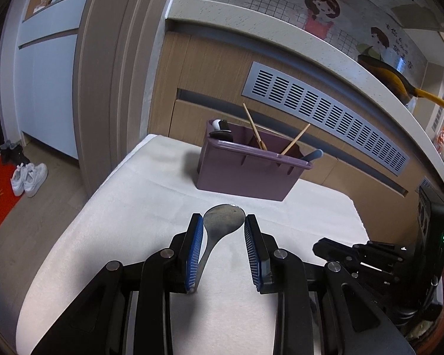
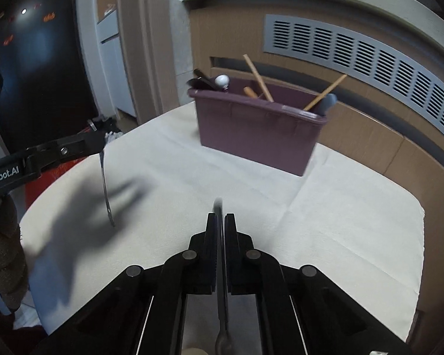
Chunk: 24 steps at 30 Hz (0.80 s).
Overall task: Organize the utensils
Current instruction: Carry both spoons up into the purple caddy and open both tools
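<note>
My left gripper [image 1: 223, 217] is shut on a metal spoon [image 1: 222, 227]: the blue pads press the edges of its bowl and the handle slants down past the left pad. In the right wrist view this gripper [image 2: 99, 142] holds the spoon [image 2: 106, 189] clear of the cloth, handle hanging down. My right gripper [image 2: 220, 216] is shut on a thin dark utensil [image 2: 221, 266] seen edge-on, its handle running back toward the camera. A purple divided organizer box [image 1: 245, 174] [image 2: 260, 136] stands at the table's far side with wooden chopsticks [image 1: 254, 127] and other utensils in it.
A white cloth [image 1: 139, 207] covers the small table. Behind the box is a wooden cabinet front with a grey vent grille [image 1: 325, 115]. A yellow pan [image 1: 399, 82] sits on the counter above. White shoes [image 1: 29, 177] lie on the floor at left.
</note>
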{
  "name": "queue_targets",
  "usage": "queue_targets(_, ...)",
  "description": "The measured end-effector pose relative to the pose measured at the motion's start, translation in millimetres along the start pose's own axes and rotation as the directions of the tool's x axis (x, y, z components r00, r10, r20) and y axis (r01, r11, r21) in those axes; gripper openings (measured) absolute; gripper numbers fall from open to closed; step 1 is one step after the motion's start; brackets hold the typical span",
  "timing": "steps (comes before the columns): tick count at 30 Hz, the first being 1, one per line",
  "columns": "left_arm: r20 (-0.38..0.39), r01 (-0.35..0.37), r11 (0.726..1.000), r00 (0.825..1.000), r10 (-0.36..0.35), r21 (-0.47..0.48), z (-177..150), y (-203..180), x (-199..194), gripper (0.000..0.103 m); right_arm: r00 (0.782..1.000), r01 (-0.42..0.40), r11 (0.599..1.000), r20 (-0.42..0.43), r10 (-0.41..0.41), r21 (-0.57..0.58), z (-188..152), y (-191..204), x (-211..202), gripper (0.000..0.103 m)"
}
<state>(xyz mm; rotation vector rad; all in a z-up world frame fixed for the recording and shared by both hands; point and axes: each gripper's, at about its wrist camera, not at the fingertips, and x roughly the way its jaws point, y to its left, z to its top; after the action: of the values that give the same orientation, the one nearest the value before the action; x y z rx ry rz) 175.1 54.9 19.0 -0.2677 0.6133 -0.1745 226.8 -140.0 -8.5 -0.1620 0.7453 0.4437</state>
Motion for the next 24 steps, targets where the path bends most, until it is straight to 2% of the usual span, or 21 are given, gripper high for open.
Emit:
queue_targets(6,0.0,-0.013,1.0,1.0,0.013,0.02,2,-6,-7,0.029,1.0,-0.014,1.0,0.0,0.014,-0.006,-6,-3,-11,0.004)
queue_targets(10,-0.008,-0.021,1.0,1.0,0.021,0.005,1,-2,-9,0.029,0.985,-0.117,0.993,-0.125,0.121,0.033,-19,-15,4,0.007)
queue_targets(12,-0.012,-0.017,1.0,1.0,0.017,-0.005,0,1,-9,0.029,0.977,-0.107,0.993,-0.183,0.112,0.039,-29,-16,16,0.007)
queue_targets(18,-0.027,-0.011,1.0,1.0,0.011,-0.006,-1,3,-7,0.029,0.963,-0.089,0.996,-0.255,0.088,0.008,-37,-4,46,0.007)
queue_targets(21,-0.034,-0.009,1.0,0.999,0.009,-0.009,-2,5,-6,0.029,0.971,-0.045,0.999,-0.236,0.036,-0.03,-32,-1,56,0.008)
queue_targets(24,-0.036,-0.009,1.0,0.999,0.008,-0.01,-2,6,-6,0.029,0.971,-0.054,0.998,-0.233,0.046,-0.027,-28,-1,62,0.011)
